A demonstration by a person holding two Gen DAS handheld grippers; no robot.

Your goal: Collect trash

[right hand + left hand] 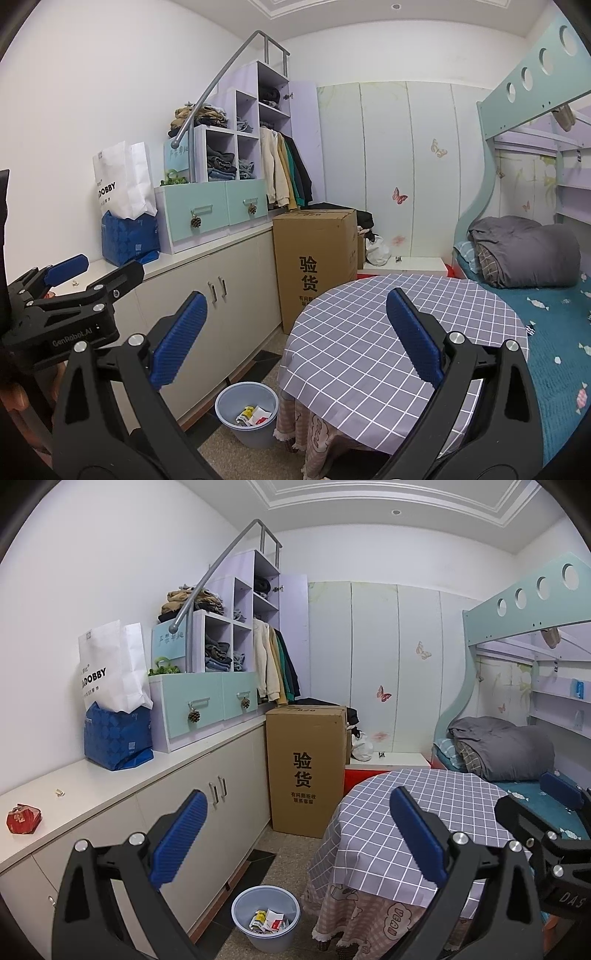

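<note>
On the white countertop (110, 775), far to the left of the blue bin (265, 919), a crumpled red wrapper (23, 819) is lying with a tiny pale scrap (59, 792) just beyond it. The left gripper (299, 834) is hanging nearer, jaws spread and empty; the right gripper (295, 336), equally agape, is hovering over the checked tablecloth (369, 332), farther off.

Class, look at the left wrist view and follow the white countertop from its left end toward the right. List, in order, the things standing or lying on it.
Red crumpled wrapper → small pale scrap → blue bag holding a white paper bag → teal drawer unit with pinecone pulls.
</note>
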